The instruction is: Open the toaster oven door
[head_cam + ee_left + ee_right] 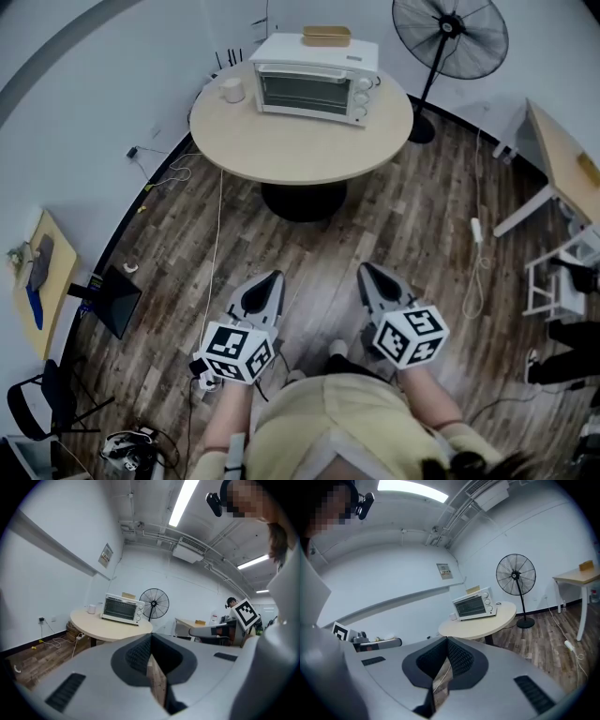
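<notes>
A white toaster oven stands at the back of a round beige table, its glass door closed and three knobs at its right. The same oven shows far off in the left gripper view, and again as a small oven in the right gripper view. My left gripper and right gripper hang low over the wooden floor, well short of the table. Both are shut with nothing between the jaws. The left gripper and the right gripper point toward the table.
A white mug sits left of the oven and a tan box lies on top of it. A black standing fan is at the back right. A light desk stands at the right. Cables trail over the floor.
</notes>
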`<state>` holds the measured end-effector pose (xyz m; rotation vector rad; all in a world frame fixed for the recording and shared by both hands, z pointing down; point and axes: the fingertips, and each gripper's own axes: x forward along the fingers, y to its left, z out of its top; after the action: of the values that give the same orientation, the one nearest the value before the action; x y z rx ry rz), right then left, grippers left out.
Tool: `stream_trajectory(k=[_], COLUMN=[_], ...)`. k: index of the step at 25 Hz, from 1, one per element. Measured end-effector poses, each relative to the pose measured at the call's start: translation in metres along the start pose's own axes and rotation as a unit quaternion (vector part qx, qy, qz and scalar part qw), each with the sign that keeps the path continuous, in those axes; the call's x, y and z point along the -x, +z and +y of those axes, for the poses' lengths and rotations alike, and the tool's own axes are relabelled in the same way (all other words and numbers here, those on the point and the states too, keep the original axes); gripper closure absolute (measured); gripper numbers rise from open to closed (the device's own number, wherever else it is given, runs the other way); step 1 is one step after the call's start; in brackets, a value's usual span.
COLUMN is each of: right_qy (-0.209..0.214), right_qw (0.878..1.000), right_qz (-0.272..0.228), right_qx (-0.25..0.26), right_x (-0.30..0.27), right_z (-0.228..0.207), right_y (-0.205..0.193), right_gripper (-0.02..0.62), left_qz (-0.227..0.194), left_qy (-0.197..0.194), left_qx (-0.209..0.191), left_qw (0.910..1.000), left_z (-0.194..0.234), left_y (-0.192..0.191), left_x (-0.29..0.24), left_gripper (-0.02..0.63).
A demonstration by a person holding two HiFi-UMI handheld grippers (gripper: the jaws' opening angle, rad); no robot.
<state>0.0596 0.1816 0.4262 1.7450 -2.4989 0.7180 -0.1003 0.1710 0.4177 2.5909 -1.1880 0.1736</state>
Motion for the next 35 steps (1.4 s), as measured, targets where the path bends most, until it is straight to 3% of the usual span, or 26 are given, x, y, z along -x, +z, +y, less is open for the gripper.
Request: stream_trajectory(k=[10,15,26,35], right_qy=[0.016,0.023,0.029,0.025], right_qw=[1.000,0.999,0.998,0.997], right_qz=[0.011,0.012,0.018,0.020], right_qx=[-0.018,-0.028,-0.049,-0.076], right_x=[-0.010,-0.017,-0.046,-0.096], right_z=[-0.041,-0.057,-0.064,-0.069], right_y=[0.011,0.018,0.020,0.038], right_gripper=[0.594,0.593,0.589,0.501], left_qz=[-0.005,-0.024,-0.015,-0.003], left_qy=[0.030,0.034,0.053,0.030], left_qx=[-0.006,0.025,0.035,0.037], left_qw=[0.9995,0.9988,0.9979,0.9988], left_z=[-0.011,-0.017,0.012,0.052], left_y=[0.004,0.008,0.015,0.027], left_x=[-0.041,-0.052,-0.064,-0.103], left_gripper=[0.604,0.604,0.604,0.604])
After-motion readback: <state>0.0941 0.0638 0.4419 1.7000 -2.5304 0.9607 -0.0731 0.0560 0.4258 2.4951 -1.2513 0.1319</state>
